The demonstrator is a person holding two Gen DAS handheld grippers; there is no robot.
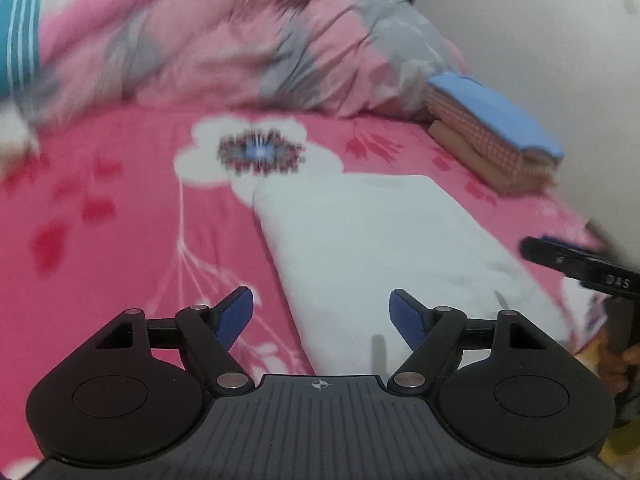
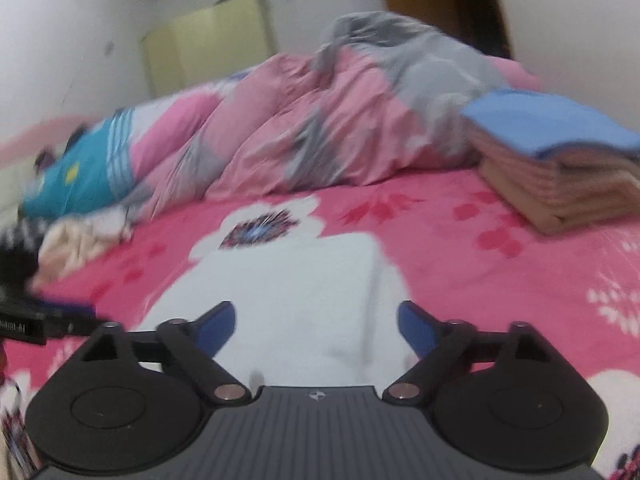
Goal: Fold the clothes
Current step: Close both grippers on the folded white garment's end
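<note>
A white garment (image 1: pixel 380 248) lies folded into a flat rectangle on the pink flowered bedsheet (image 1: pixel 100 208). My left gripper (image 1: pixel 322 312) hangs above its near left edge, jaws wide apart, nothing between the blue pads. In the right wrist view the same white garment (image 2: pixel 296 280) lies straight ahead, and my right gripper (image 2: pixel 316 326) hovers over its near edge, open and holding nothing. The tip of the right gripper (image 1: pixel 576 266) shows at the right edge of the left wrist view. The left gripper (image 2: pixel 44 322) pokes in at the left of the right wrist view.
A stack of folded clothes (image 1: pixel 496 136) with a blue piece on top sits at the far right (image 2: pixel 560 168). A rumpled pink and grey duvet (image 2: pixel 340 120) fills the back of the bed. Loose cream and teal clothes (image 2: pixel 80 240) lie at the left.
</note>
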